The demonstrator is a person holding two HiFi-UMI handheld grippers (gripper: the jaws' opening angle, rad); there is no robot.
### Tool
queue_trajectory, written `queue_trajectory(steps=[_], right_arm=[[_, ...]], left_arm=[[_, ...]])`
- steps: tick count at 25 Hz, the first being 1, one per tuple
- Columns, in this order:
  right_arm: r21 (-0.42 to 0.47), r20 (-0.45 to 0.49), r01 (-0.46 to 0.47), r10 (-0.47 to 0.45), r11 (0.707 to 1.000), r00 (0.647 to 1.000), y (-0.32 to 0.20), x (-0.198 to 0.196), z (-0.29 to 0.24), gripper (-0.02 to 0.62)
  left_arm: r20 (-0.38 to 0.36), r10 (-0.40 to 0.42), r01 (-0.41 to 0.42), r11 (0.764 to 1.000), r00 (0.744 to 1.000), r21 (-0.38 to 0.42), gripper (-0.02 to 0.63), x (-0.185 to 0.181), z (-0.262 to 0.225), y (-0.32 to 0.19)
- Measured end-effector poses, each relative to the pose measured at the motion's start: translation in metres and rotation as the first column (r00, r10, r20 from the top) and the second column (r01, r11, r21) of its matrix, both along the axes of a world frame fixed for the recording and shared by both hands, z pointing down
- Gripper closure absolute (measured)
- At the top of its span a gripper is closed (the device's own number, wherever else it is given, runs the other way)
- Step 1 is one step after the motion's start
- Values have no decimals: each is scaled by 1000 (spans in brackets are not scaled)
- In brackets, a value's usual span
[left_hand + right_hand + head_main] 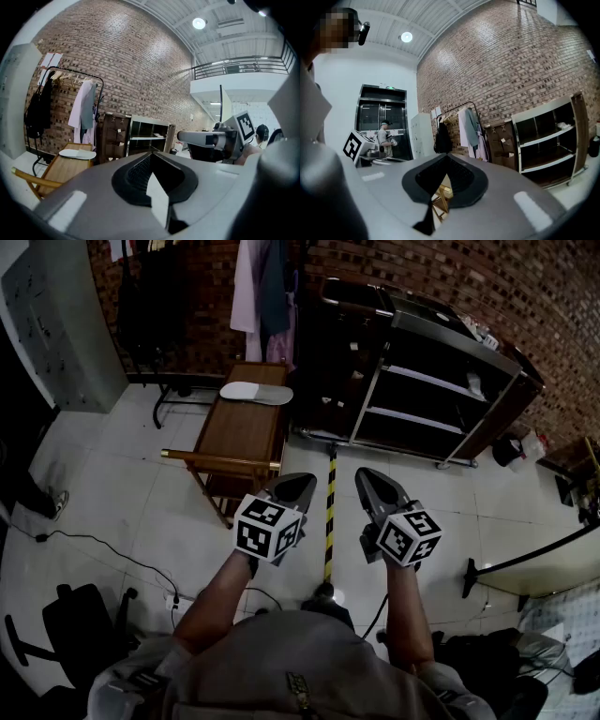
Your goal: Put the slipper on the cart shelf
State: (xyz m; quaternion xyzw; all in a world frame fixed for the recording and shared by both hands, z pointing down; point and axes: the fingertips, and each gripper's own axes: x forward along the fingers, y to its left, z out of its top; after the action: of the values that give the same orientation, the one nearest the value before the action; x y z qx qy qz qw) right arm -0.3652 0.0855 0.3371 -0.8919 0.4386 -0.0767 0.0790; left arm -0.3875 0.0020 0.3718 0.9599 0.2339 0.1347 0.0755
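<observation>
Your left gripper (pixel 296 486) and right gripper (pixel 374 483) shut, empty, you face the flat white slipper (pixel 256 392) at eleven o'clock atop the brown wooden cart (pixel 241 435); probably light, floppy, so pinch its edge.

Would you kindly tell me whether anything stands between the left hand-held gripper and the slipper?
Nothing stands on the cart's bare top in front of the slipper. Only the handle bar crosses the cart's near end, between the slipper and the left hand-held gripper.

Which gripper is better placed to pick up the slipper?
Probably left: the left gripper is nearer the slipper on the wooden cart; the right gripper is farther away.
</observation>
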Motion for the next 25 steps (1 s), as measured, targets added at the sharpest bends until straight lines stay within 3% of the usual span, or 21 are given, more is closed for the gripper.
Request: queue_trajectory(steps=[16, 25], right_arm=[[-1, -12, 60, -60, 998, 998, 72, 115, 3, 595], [1, 14, 42, -42, 999, 999, 94, 172, 14, 595]], left_arm=[[-12, -68, 68, 998, 998, 1, 598, 116, -5, 69], [12, -99, 99, 995, 995, -7, 598, 168, 2, 77]])
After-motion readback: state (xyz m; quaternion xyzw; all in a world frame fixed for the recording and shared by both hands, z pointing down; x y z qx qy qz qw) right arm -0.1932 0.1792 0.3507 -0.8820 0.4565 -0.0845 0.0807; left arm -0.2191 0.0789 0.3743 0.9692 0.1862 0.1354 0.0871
